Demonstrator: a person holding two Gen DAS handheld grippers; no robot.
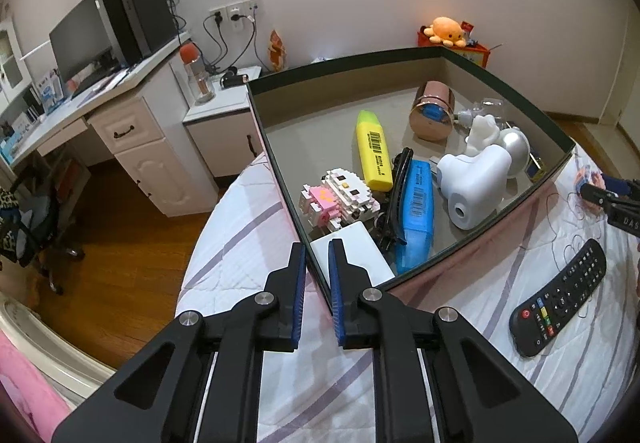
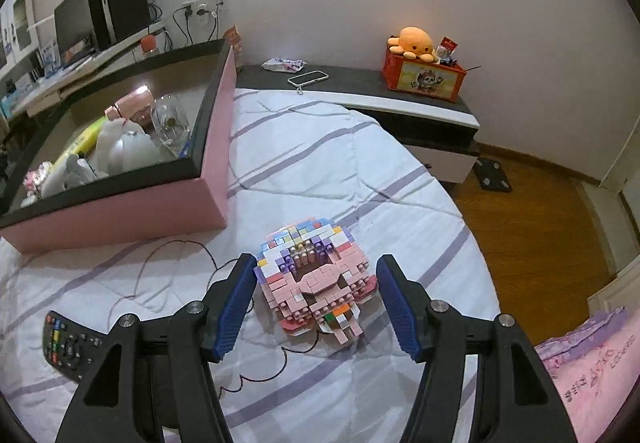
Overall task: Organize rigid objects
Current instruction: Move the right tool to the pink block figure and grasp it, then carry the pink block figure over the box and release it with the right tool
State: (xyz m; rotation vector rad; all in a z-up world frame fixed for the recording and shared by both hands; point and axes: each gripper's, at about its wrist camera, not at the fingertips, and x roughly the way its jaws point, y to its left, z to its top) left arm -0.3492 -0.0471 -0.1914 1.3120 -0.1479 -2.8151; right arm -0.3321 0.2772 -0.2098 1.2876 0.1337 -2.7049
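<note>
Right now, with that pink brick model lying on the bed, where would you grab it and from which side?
Grip the brick model across its two flat outer sides, coming down from above. It lies flat on the bedspread between the open fingers of the right hand-held gripper, which already straddle it. Avoid the small pieces jutting out at its near end.

Each hand-held gripper (image 1: 318, 247) (image 2: 316, 263) has black angular arms, ribbed blue pads, silver round screws, perhaps white lettering.

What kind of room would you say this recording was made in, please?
Most likely a bedroom: the work happens on a quilted bed, with a computer desk alongside and a plush octopus on a low cabinet.
</note>
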